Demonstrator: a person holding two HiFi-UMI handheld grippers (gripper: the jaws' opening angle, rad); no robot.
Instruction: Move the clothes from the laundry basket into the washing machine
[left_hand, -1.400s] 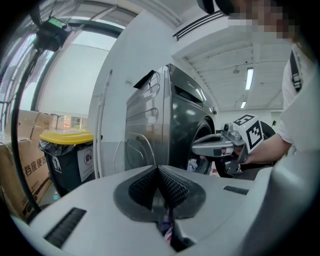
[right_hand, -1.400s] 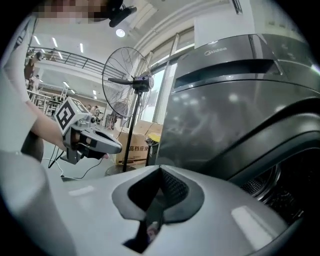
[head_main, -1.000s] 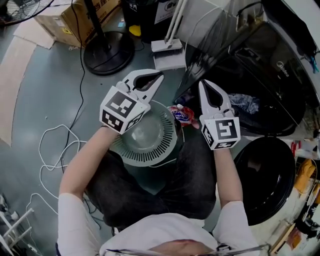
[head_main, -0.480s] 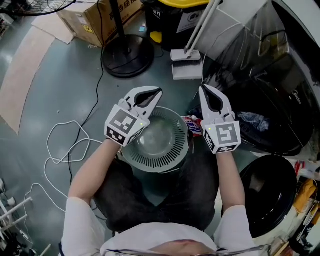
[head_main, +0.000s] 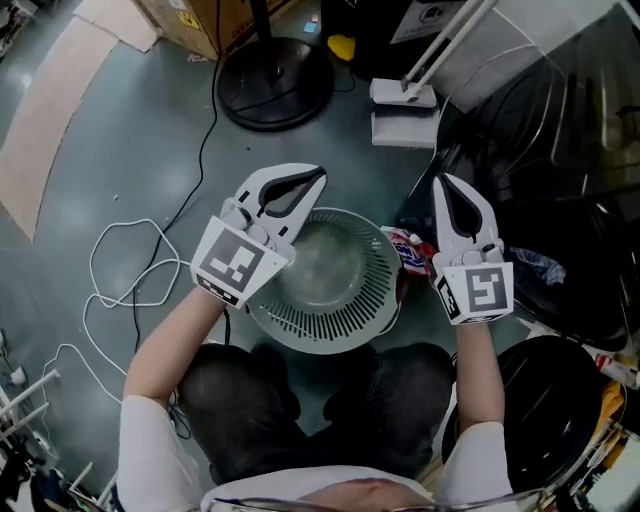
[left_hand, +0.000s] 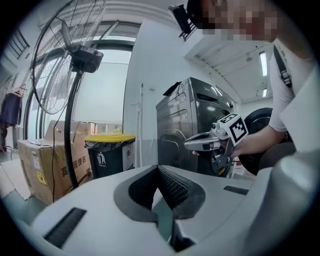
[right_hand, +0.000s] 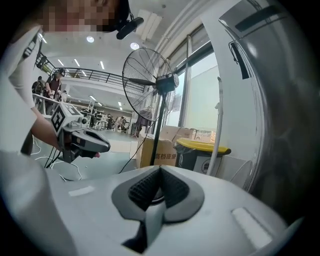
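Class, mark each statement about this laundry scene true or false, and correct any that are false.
1. The left tongs and the right tongs are both shut with nothing between them. True.
2. The laundry basket is heaped full of clothes. False: its bare bottom shows.
3. The bin lid is red. False: it is yellow.
4. A white cable lies looped to the left of the basket in the head view. True.
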